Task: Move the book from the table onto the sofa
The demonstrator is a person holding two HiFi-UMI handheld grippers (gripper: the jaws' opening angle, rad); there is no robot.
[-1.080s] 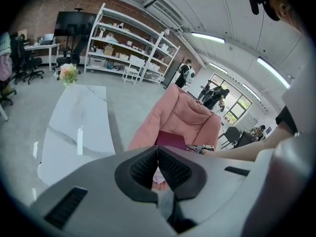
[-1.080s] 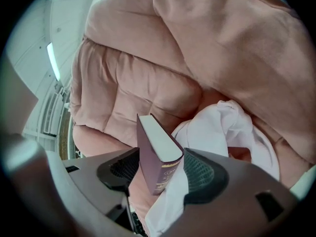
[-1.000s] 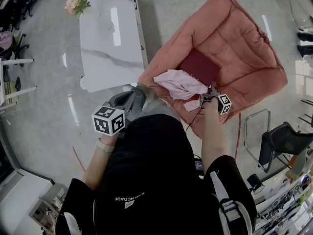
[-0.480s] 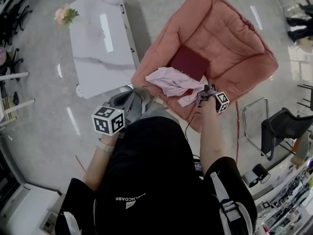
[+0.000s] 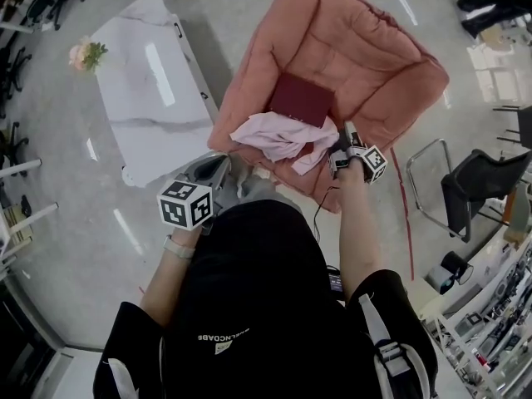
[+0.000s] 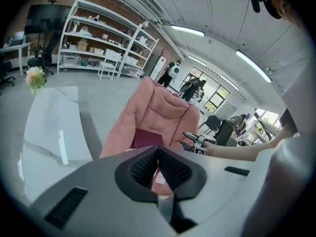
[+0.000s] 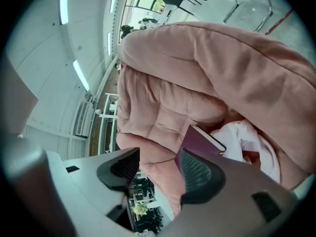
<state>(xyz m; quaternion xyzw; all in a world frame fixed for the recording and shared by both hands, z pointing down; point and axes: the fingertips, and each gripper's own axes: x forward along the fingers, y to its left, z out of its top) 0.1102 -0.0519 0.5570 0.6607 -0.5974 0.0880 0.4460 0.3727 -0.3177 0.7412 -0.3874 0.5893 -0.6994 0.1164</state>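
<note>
Maroon book (image 5: pixel 301 100) lies flat on the pink sofa (image 5: pixel 378 52) seat, so my right gripper (image 5: pixel 342 140) gapes empty near it; left gripper (image 5: pixel 216 166) pinched together, idle

The maroon book (image 5: pixel 301 100) lay on the pink sofa (image 5: pixel 374 48), touching a crumpled cloth (image 5: pixel 274 135). The right gripper (image 5: pixel 344 136) hovered beside the cloth, the left gripper (image 5: pixel 218 165) near the marble surface (image 5: pixel 141 106).
</note>
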